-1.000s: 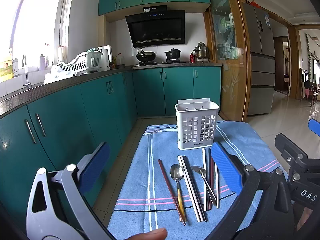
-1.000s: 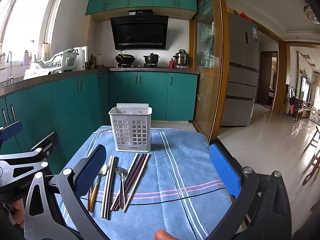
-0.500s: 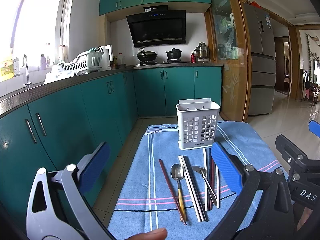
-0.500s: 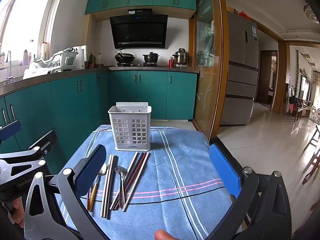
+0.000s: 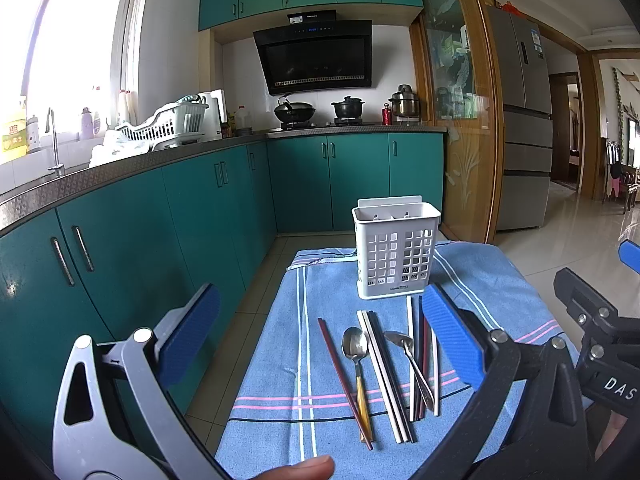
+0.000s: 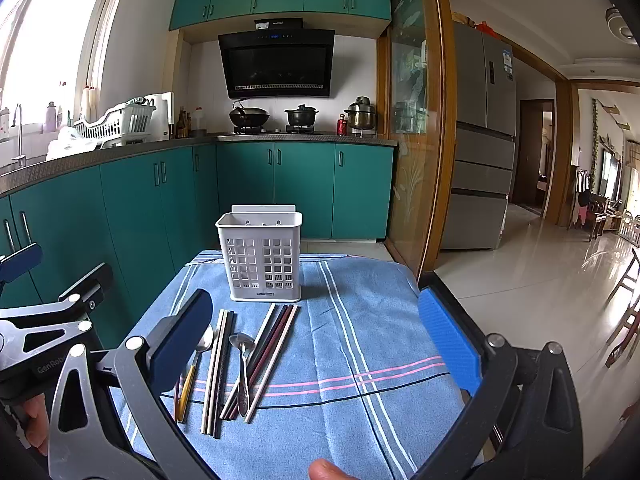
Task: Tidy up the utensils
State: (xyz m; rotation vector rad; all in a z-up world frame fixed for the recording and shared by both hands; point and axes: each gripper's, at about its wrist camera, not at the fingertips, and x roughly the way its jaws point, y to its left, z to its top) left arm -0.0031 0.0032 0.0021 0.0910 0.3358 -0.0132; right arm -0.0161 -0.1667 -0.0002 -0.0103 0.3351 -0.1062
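Note:
A white perforated utensil holder stands upright and looks empty at the far middle of a blue striped cloth. In front of it lie a dark red chopstick, a gold-handled spoon, white and dark chopsticks, a steel spoon and several more chopsticks. My left gripper is open and empty, held above the near part of the cloth. My right gripper is open and empty, to the right of the left one.
Teal cabinets and a counter with a sink and dish rack run along the left. A stove with pots is at the back. A fridge and tiled floor are on the right.
Both views have shifted very slightly; the holder sits a touch higher in each frame. Both grippers stay open and empty.

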